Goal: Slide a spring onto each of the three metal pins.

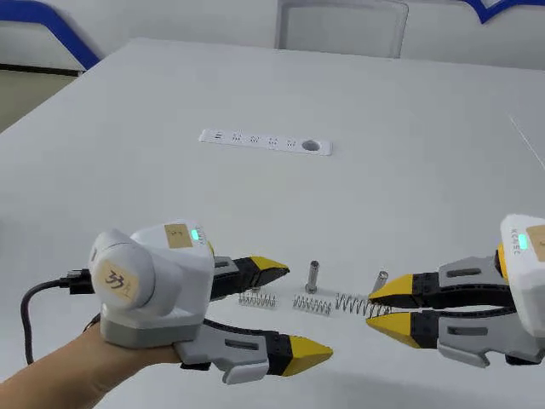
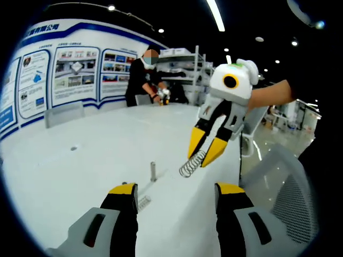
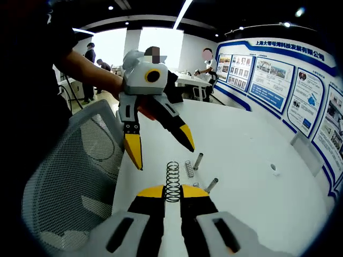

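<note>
My right gripper (image 1: 385, 311) is shut on the end of a metal spring (image 1: 351, 302), which sticks out to the left just above the white table (image 1: 128, 153). In its own view that spring (image 3: 172, 181) stands up between the closed jaws of the right gripper (image 3: 172, 194). My left gripper (image 1: 294, 311) is open and holds nothing. Between the grippers one pin (image 1: 313, 277) stands upright, and a second pin (image 1: 382, 279) stands close by the right gripper's tips. Two loose springs (image 1: 258, 298) (image 1: 312, 305) lie on the table by the left gripper's upper jaw. The left gripper view shows the right gripper (image 2: 206, 145), its spring (image 2: 192, 163) and the pin (image 2: 153, 171).
A white power strip (image 1: 266, 141) lies further back on the table. A chair back (image 1: 341, 25) stands at the far edge. A grey mesh chair (image 3: 69, 176) is beside the near table edge. A person (image 2: 142, 75) stands at another table in the background.
</note>
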The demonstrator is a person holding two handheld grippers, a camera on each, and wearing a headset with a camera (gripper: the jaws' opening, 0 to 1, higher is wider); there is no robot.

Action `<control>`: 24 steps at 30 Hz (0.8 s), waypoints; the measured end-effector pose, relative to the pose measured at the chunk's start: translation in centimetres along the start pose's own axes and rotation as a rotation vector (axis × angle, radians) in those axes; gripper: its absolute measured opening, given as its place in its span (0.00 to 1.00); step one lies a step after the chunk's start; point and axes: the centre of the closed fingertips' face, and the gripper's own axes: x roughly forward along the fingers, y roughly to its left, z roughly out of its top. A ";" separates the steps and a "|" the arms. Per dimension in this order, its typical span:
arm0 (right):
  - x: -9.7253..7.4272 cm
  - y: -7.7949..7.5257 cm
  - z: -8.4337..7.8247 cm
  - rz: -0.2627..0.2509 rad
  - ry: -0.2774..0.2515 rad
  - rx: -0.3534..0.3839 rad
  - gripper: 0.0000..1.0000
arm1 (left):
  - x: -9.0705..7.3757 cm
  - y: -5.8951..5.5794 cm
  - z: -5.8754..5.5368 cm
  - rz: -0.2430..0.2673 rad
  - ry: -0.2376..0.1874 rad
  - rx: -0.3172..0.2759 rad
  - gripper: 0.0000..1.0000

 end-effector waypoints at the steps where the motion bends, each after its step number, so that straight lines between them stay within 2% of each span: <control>1: 0.1 0.4 0.2 0.011 -0.002 -0.008 0.11 | 0.2 -0.2 0.1 -0.006 0.001 0.013 0.57; 5: 0.5 0.9 0.6 0.031 -0.002 -0.031 0.11 | 0.7 -0.8 -0.1 -0.028 0.017 0.033 0.54; 8: 0.7 1.2 0.9 0.044 -0.001 -0.049 0.11 | 0.7 -1.2 -0.1 -0.047 0.021 0.049 0.46; 12: 0.9 1.6 1.0 0.063 0.008 -0.072 0.11 | 0.5 -1.8 0.3 -0.078 0.008 0.024 0.35; 14: 1.0 1.6 1.0 0.061 0.011 -0.076 0.11 | 0.4 -2.0 0.4 -0.086 0.007 0.037 0.30; 20: 1.2 1.7 1.1 0.077 0.019 -0.081 0.11 | 0.2 -2.1 0.5 -0.097 0.005 0.041 0.23; 22: 1.3 1.7 1.3 0.080 0.018 -0.087 0.11 | 0.1 -2.3 0.5 -0.112 0.009 0.044 0.19; 23: 1.3 1.7 1.3 0.083 0.018 -0.090 0.11 | 0.1 -2.8 0.5 -0.136 0.008 0.044 0.16; 24: 1.3 1.9 1.3 0.096 0.023 -0.093 0.11 | 0.0 -2.7 0.4 -0.126 0.012 0.046 0.16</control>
